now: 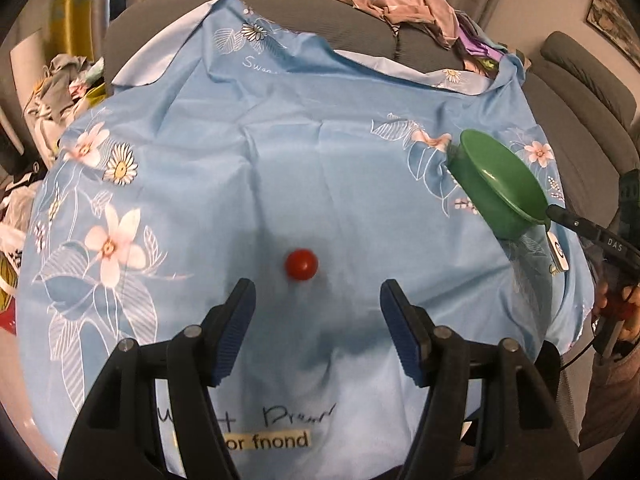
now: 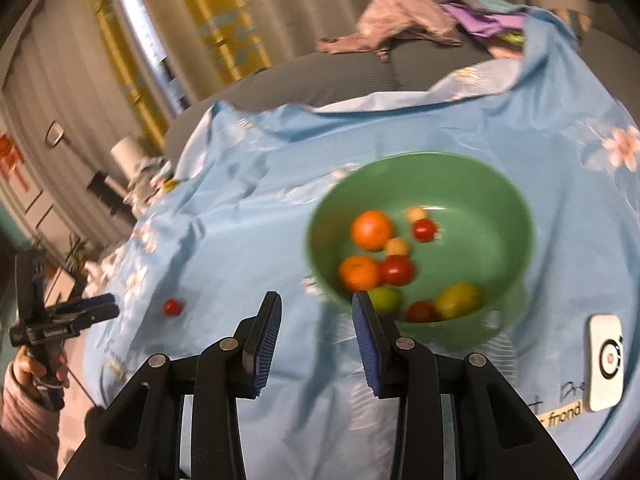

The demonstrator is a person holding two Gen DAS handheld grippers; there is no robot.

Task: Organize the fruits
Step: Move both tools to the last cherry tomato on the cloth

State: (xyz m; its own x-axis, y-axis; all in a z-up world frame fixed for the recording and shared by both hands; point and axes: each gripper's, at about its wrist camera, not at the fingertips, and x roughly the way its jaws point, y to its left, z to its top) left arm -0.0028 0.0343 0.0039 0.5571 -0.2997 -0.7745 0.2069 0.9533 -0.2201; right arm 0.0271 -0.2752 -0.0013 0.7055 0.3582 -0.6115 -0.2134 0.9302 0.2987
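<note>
One cherry tomato (image 1: pixel 301 264) left loose on blue cloth (image 1: pixel 280 152), just ahead of my left gripper (image 1: pixel 318 316), slightly left of centre between wide, empty jaws. Round, no long axis. Left hand nearer. Right gripper (image 2: pixel 316 320) narrower; seems to pinch green bowl (image 2: pixel 516 216) rim, blur hides contact.

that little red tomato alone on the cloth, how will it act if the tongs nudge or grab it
The tomato looks round and smooth, so a nudge would probably send it rolling across the blue cloth. Its glossy skin may slip against the left tongs, which stand open just short of it. It is likely soft, so a hard squeeze could split it.
</note>
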